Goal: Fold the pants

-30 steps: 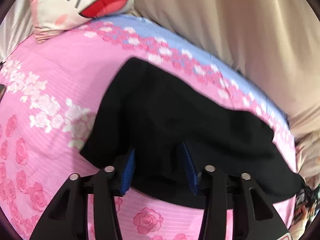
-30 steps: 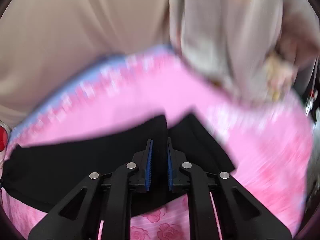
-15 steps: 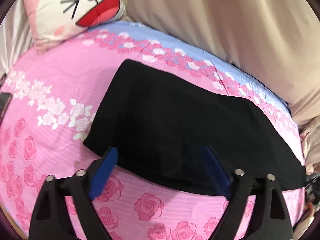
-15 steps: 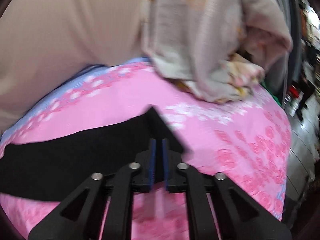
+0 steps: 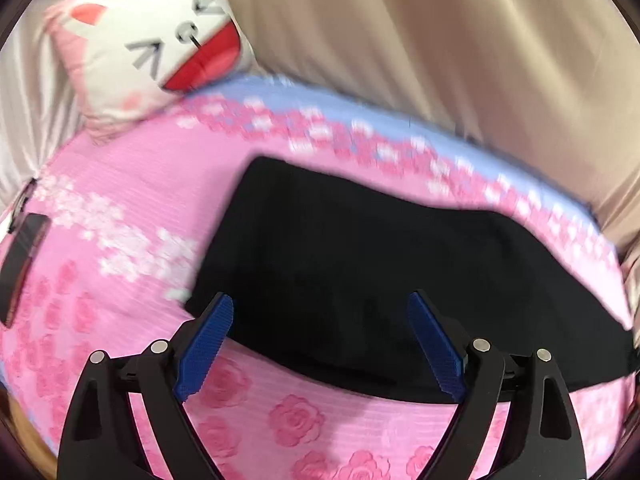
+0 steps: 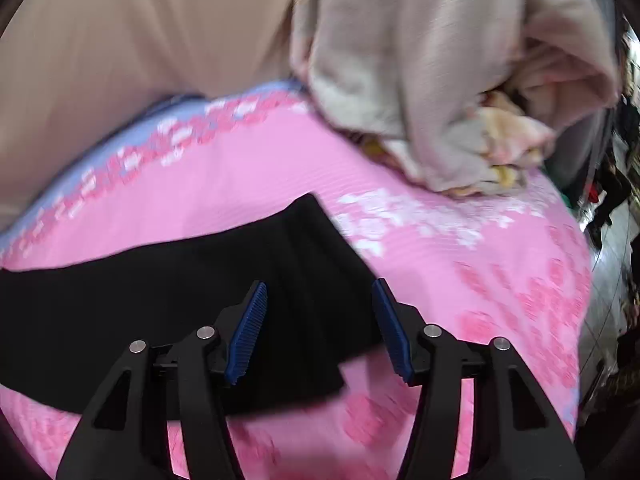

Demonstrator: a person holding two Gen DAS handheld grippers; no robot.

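Observation:
The black pants [image 5: 380, 264] lie flat as a long folded strip on the pink floral bedsheet [image 5: 132, 184]. In the left wrist view my left gripper [image 5: 320, 312] is open, its blue pads spread wide just above the pants' near edge, holding nothing. In the right wrist view the pants' other end [image 6: 200, 292] lies on the sheet [image 6: 480, 280]. My right gripper [image 6: 318, 300] is open over that end, near the corner, holding nothing.
A white cat-face pillow [image 5: 152, 44] sits at the far left of the bed. A beige curtain [image 5: 440, 40] hangs behind. A heap of beige and floral bedding [image 6: 440, 72] lies at the bed's far right. A dark flat object [image 5: 20, 256] lies at the left edge.
My right gripper was shut on the pants' end and has opened, leaving it on the sheet. My left gripper opened wider earlier and stays open. The pants lie flatter.

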